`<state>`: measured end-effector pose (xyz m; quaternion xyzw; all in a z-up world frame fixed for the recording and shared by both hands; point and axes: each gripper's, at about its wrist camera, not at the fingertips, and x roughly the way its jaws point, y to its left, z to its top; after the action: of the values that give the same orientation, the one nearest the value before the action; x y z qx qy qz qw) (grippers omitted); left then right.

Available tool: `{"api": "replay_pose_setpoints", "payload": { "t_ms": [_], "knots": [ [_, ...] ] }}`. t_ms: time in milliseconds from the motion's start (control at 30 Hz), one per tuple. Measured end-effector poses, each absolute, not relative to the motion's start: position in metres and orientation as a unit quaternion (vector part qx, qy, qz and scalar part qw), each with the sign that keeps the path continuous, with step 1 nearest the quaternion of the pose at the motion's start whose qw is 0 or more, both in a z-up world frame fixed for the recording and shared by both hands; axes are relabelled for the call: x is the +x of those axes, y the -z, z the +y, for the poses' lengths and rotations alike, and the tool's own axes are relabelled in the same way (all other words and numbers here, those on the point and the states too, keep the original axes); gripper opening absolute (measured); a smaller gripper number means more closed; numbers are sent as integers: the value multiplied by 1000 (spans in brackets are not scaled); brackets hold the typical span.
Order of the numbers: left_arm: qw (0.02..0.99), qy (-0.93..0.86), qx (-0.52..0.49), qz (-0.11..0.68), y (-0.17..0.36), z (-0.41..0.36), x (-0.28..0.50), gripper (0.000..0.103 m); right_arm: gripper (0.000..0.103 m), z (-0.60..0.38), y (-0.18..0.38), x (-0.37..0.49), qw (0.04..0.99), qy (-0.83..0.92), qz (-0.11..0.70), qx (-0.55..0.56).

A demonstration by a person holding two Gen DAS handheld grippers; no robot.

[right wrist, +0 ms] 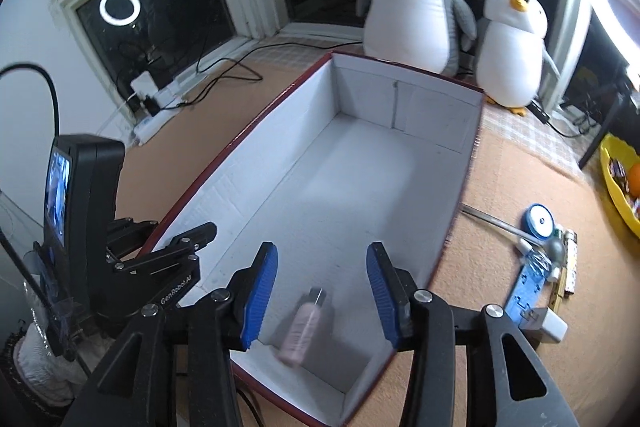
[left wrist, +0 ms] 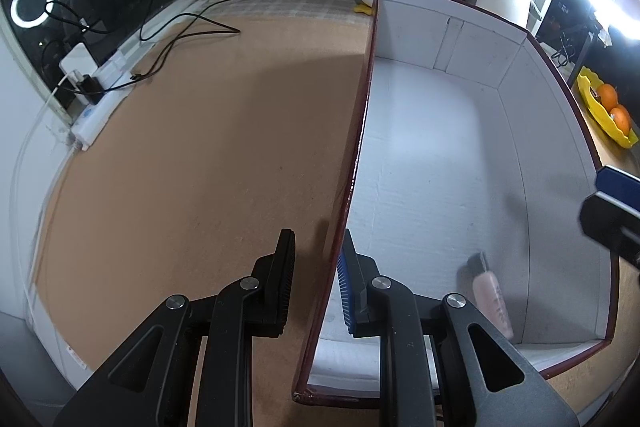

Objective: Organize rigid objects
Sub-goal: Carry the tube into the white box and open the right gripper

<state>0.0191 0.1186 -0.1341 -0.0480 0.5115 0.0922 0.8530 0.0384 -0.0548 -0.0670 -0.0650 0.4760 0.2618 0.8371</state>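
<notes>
Over the near end of the box (right wrist: 360, 163), the right gripper (right wrist: 322, 291) hangs with its blue pads spread wide and nothing between them. Just below it a small pink bottle (right wrist: 306, 325) lies on the white floor of the box, close to the near wall; it looks blurred, so it may not have settled. From the left wrist view the same bottle (left wrist: 492, 297) sits in the near right corner.

The left gripper (left wrist: 316, 283) straddles the left wall of the box — one finger outside over the tan table (left wrist: 180, 147), one inside. Its pads stand a little apart from the wall on the outer side, so I judge it open, bracing or about to steady the box rather than clamping it.

Right of the box, well apart from it, a cluster of small things waits on the table: a blue round tape measure (right wrist: 540, 221), a blue flat strip (right wrist: 528, 283), a white plug-like block (right wrist: 550, 325), and other small pieces too jumbled to name.

The step in hand looks like a drop into the box just completed. The next move likely calls for swinging the right gripper out over the right wall to that cluster — picking a piece that stands clear enough for the fingers to close on it alone.
</notes>
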Motion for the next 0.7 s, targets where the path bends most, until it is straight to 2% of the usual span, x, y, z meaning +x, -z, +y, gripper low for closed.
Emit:
{"api": "replay_pose_setpoints", "payload": {
  "t_ms": [467,533,700],
  "knots": [
    [851,-88,-37,516,136,115,21,19,43,-153,53,35,865,-176,469,9],
    [851,-88,-37,517,135,115,22,13,43,-171,54,34,868,-155,471,18],
    [855,-77,-45,511,126,117,20,12,43,-211,66,31,869,-106,482,38]
  ]
}}
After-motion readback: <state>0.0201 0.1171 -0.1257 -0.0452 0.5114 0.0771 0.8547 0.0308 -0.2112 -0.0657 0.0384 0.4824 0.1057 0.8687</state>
